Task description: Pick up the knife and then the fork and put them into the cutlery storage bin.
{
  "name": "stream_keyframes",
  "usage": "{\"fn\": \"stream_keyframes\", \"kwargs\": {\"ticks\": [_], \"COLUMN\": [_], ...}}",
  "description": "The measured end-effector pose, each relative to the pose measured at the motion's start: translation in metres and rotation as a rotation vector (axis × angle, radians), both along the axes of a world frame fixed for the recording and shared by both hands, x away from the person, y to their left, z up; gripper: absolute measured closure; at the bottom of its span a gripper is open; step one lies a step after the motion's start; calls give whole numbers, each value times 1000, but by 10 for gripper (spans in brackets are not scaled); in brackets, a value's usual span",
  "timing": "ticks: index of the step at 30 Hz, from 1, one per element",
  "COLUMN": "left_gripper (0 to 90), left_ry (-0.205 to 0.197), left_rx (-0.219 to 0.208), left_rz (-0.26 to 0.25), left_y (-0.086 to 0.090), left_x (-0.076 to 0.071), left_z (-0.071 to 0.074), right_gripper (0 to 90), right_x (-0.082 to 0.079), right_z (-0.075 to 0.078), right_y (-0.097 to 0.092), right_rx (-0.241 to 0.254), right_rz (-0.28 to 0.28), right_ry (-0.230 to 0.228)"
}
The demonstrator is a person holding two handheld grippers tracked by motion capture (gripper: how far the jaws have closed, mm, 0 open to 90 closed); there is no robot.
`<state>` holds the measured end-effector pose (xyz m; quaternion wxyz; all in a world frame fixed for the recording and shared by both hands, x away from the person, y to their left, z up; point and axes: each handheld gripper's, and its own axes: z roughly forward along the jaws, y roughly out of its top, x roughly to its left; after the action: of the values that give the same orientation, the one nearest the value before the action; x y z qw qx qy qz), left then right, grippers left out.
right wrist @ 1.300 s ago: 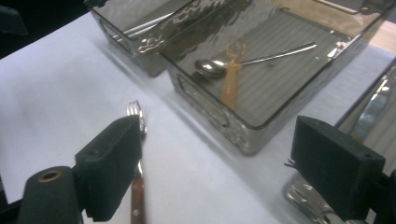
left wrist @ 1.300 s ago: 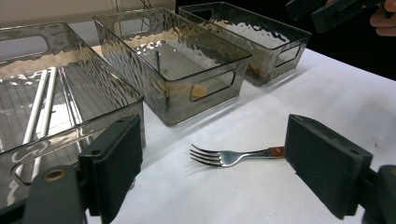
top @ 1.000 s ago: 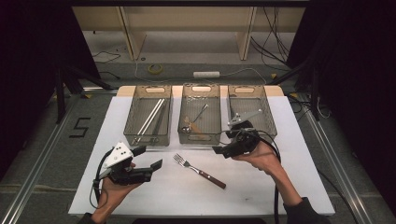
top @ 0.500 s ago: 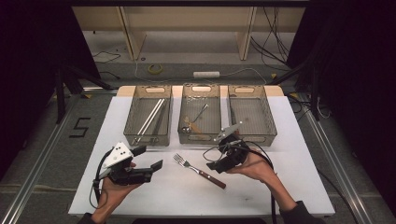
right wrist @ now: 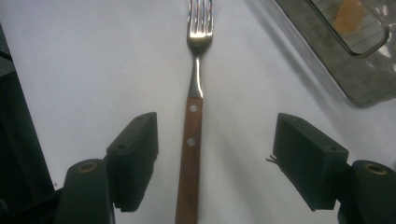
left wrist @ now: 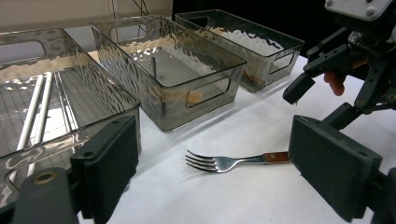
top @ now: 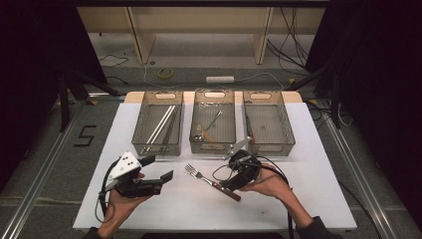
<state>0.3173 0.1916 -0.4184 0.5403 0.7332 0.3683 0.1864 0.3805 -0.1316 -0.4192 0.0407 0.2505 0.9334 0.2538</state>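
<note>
The right gripper [right wrist: 215, 163] is held low over the white tabletop [top: 164, 219], its jaws standing wide to either side of the wooden handle of the fork [right wrist: 192, 154], which lies flat between them and apart from both pads. The jaws have just been closing a little, yet nothing is gripped. The fork is seen in the high view in the middle of the tabletop's near half, tines toward the bins and handle toward the person's right hand [top: 271, 185].

For a sound grasp, the handle is best kept centred between the pads, as it is now, so that both meet it together and it is not pushed sideways. The pads should be brought down until they almost touch the tabletop, since the handle lies low and flat. The grip is better taken on the riveted wooden part than on the thin steel neck, where the fork would be likely to swivel.

The left gripper [top: 149, 174] is held to the left, well apart from the fork, with its jaws open and empty.

Farther off, three clear bins are ranged side by side: the left bin [top: 144, 119] holds long pale sticks, the middle bin [top: 230, 124] some cutlery, and the right bin [top: 286, 124] little that can be made out. The middle bin is judged the likely destination.
</note>
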Motion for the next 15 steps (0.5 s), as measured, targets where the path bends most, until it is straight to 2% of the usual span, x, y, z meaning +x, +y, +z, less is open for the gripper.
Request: {"fn": "stream_keyframes", "kwargs": {"ticks": [9,15], "left_gripper": [155,156], "left_ry": [-1,1], "left_rx": [1,4], "left_rz": [0,0], "left_y": [0,0], "left_x": [0,0], "left_z": [0,0], "right_gripper": [382,438], "right_x": [-3,-3], "right_z": [-11,-17], "right_y": [8,10], "right_rx": [-57,-73], "right_rz": [26,37], "right_ry": [10,20]}}
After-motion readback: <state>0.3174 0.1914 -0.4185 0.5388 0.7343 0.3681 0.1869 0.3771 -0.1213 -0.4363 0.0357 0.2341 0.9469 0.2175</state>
